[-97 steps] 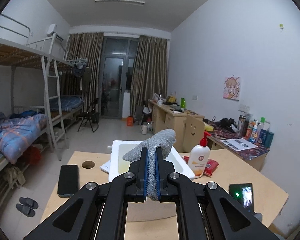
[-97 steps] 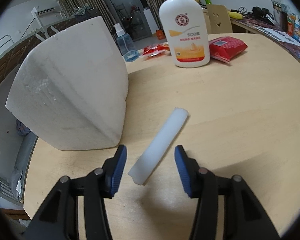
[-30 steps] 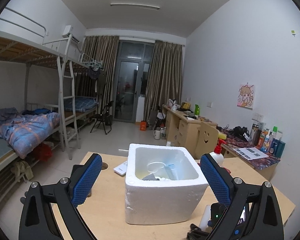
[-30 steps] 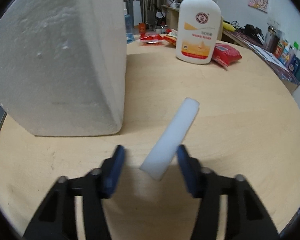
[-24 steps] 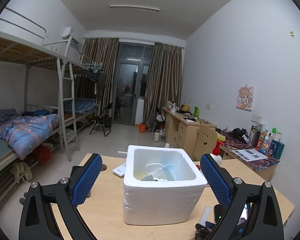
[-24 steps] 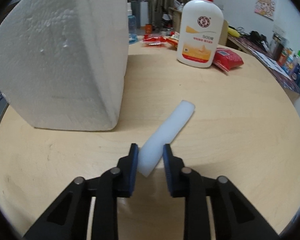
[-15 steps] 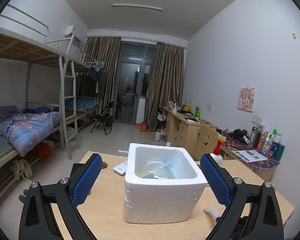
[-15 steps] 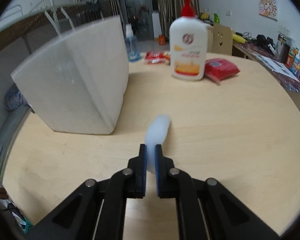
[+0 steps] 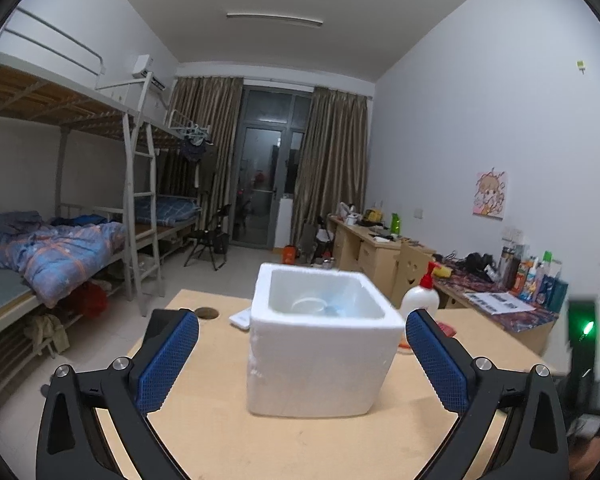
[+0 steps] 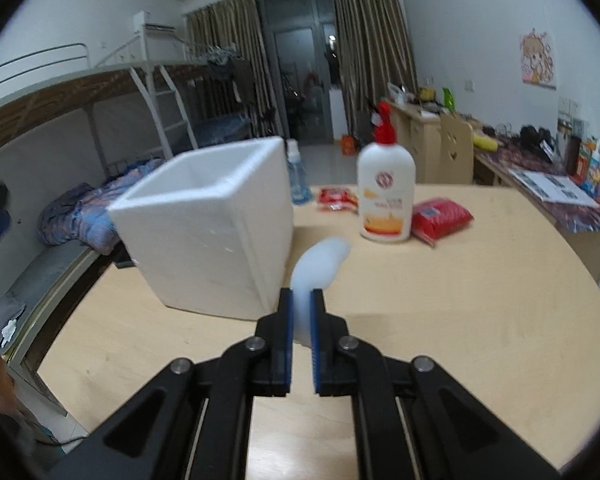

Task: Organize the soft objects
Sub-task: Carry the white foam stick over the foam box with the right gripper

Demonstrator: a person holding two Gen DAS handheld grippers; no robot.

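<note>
My right gripper [image 10: 301, 312] has its fingers clamped on the white foam strip [image 10: 318, 266], held above the counter [image 10: 480, 288] just right of the white foam box [image 10: 212, 240]. My left gripper [image 9: 302, 344] has its fingers spread wide with nothing between them, facing the box.

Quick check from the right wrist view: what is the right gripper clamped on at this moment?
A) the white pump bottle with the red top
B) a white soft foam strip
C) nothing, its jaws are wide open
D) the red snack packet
B: the right gripper has its blue pads pressed against the white soft foam strip, which sticks out ahead of it above the wooden table.
</note>
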